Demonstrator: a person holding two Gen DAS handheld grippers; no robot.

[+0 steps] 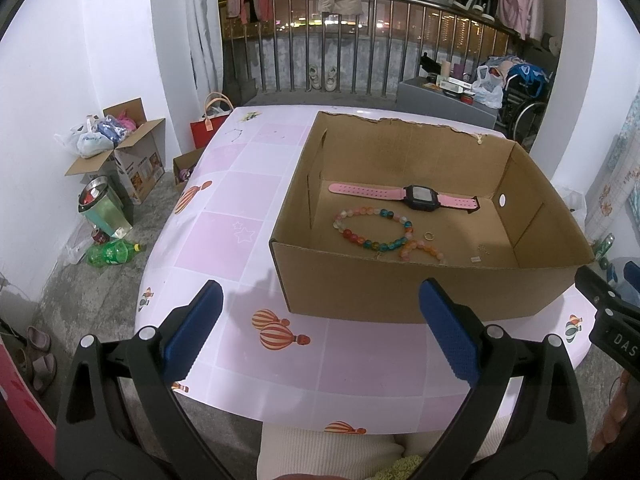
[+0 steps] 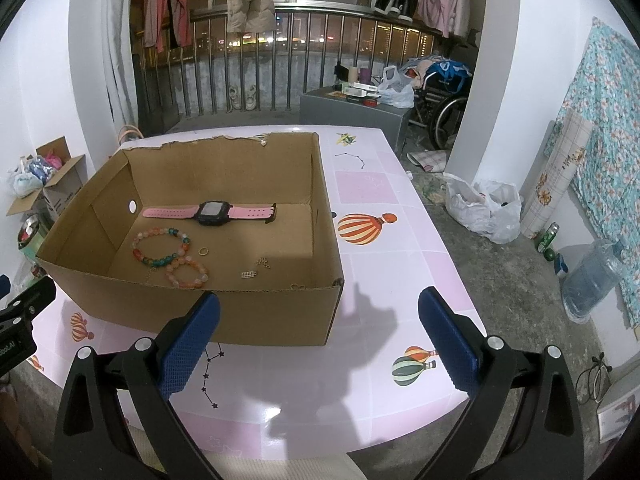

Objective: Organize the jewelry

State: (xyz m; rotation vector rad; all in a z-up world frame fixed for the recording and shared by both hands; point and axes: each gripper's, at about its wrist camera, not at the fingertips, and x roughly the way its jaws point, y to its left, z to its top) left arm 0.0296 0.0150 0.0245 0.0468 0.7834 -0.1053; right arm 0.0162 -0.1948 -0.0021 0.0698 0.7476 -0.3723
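Resting in the cardboard box (image 1: 420, 280) on the desk (image 1: 240, 200), the pink watch (image 1: 404, 196), bead bracelets (image 2: 162, 248) and gold ring (image 2: 203, 251) lie close; both hand-held grippers (image 1: 320, 336) (image 2: 320, 336) hover spread apart, empty. Pinching the tiny ring risks slipping or snagging beads.

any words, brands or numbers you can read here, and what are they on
"DAS": white letters on the black body of the right gripper, cut off at the edge of the left wrist view.
"bot.AI", roughly: white letters on the left gripper, cut off at the edge of the right wrist view.
Print on the open carton on the floor: too blurred to read.
Watch screen: nothing legible.
Cardboard box: no text visible.
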